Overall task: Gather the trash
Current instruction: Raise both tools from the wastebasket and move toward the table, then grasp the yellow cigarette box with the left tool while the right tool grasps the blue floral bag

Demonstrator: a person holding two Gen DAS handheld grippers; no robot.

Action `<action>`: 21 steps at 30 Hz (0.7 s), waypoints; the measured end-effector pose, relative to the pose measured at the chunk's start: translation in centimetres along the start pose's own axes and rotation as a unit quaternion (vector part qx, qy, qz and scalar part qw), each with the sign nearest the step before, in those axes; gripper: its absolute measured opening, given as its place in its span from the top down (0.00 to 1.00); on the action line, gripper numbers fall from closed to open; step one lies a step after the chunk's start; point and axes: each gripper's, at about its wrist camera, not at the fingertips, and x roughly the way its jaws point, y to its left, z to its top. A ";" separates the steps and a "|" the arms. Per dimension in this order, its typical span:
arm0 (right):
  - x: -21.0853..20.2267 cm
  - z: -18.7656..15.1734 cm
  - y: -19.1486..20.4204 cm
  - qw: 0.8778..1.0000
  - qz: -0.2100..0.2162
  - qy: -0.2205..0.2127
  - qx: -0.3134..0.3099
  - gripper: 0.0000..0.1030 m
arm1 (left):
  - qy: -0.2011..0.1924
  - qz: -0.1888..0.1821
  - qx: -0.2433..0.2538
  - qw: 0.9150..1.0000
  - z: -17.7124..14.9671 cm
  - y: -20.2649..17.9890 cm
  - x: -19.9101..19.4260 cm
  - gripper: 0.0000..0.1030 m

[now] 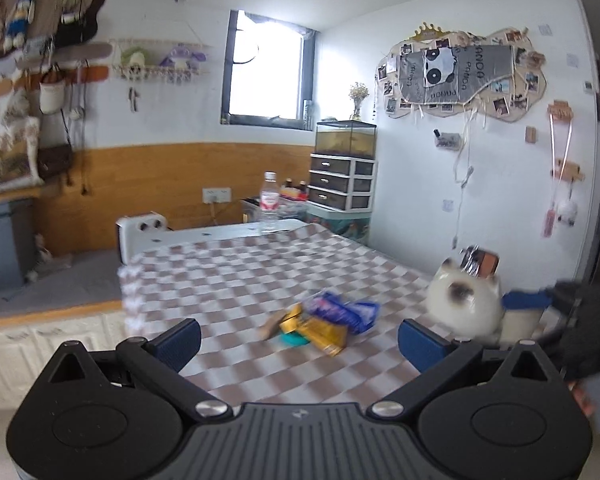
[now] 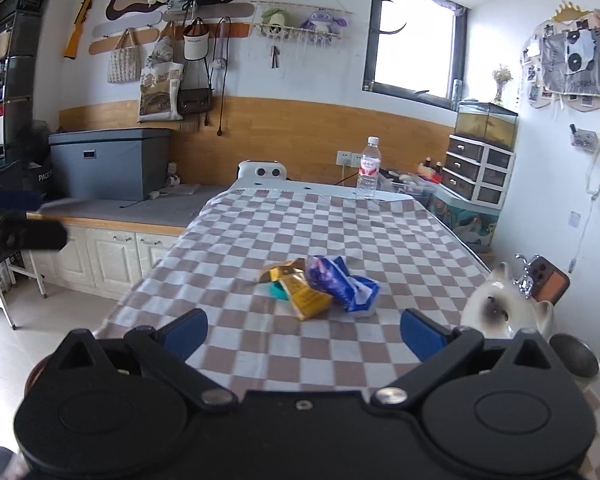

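Observation:
A small pile of trash lies on the checkered tablecloth: a crumpled blue and purple wrapper, a yellow wrapper, a teal piece and a brown scrap. The same pile shows in the right wrist view: blue wrapper, yellow wrapper. My left gripper is open and empty, just short of the pile. My right gripper is open and empty, a little nearer than the pile.
A white cat-shaped container stands at the table's right edge; it also shows in the right wrist view. A water bottle stands at the table's far end. A grey box sits on a low counter to the left.

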 end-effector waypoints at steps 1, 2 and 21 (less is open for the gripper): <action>0.6 0.1 -0.6 1.000 0.004 0.001 -0.005 0.00 | 0.002 -0.004 -0.012 1.000 0.4 -0.4 1.2 0.00; 1.1 0.2 -1.3 1.000 0.010 0.002 -0.011 0.00 | 0.004 -0.009 -0.024 1.000 0.9 -0.7 2.3 0.00; 17.9 1.2 -8.8 0.999 0.010 0.042 0.025 0.22 | 0.040 -0.087 -0.333 0.938 -4.7 3.4 23.1 0.00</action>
